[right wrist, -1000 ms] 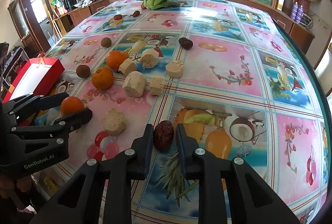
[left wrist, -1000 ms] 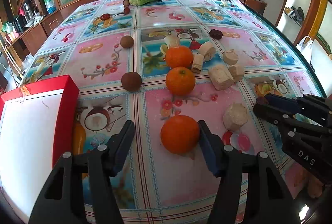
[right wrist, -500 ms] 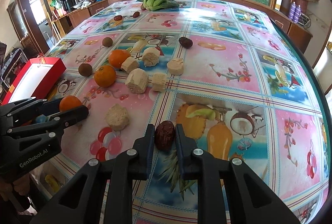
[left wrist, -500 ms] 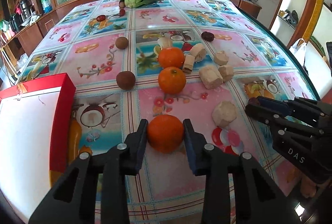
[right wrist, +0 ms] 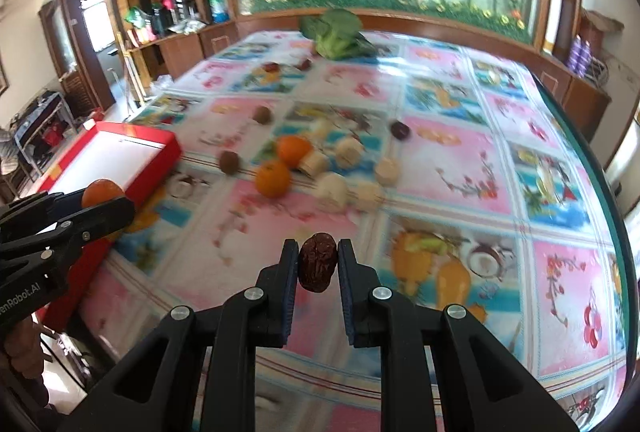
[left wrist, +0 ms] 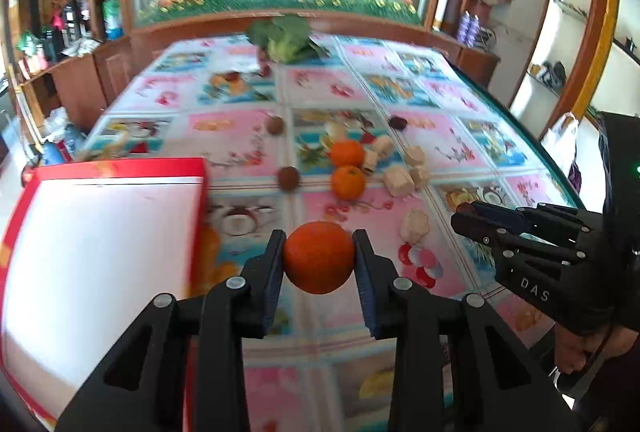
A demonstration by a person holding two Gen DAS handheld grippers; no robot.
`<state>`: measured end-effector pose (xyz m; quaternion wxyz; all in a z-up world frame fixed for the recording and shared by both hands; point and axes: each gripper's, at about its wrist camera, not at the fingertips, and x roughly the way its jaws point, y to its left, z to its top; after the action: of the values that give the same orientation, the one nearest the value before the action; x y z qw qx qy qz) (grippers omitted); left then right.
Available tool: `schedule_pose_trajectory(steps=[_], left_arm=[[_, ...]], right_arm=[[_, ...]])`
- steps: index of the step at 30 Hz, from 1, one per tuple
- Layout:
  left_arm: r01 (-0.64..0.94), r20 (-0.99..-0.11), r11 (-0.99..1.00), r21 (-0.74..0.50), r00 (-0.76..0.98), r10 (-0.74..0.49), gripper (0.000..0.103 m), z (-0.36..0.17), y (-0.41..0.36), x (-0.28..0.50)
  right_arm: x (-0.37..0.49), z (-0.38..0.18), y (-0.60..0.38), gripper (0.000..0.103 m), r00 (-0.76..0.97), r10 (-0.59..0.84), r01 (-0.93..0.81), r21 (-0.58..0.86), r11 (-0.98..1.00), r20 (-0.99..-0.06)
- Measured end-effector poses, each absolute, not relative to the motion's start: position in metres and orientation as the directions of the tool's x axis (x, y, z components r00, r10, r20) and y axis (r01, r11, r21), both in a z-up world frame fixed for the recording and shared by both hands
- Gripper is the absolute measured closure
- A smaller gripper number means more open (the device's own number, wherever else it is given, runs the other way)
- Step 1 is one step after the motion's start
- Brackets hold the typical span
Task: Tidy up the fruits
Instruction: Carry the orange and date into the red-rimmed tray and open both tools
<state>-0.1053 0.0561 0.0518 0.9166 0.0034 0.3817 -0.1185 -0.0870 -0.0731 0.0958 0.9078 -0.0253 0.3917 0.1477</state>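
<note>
Above the table, the left tongs clamp an orange and the right tongs pinch a date, both seemingly lifted clear, probably bound for the red box.

- The box lies at the left edge of the surface.
- Two oranges sit mid-surface, touching, one behind the other.
- Pale chunks lie just right of them.
- A leafy vegetable lies at the far edge.
</note>
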Motion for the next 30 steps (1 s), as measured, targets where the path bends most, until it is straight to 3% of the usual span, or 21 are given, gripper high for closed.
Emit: schedule_pose_trajectory(steps=[15, 30], left_arm=[[-0.057, -0.677, 0.996, -0.071, 0.736, -0.006, 0.067, 0.05, 0.163, -0.142], [-0.202, -0.717, 0.979, -0.006, 0.683, 0.136, 0.067, 0.019, 0.211, -0.149]], right_arm=[[-0.096, 0.11, 0.075, 0.085, 0.545, 0.495, -0.591, 0.109, 0.799, -0.677], [-0.082, 0.071, 0.122, 0.084, 0.423, 0.488, -0.624, 0.145, 0.768, -0.763]])
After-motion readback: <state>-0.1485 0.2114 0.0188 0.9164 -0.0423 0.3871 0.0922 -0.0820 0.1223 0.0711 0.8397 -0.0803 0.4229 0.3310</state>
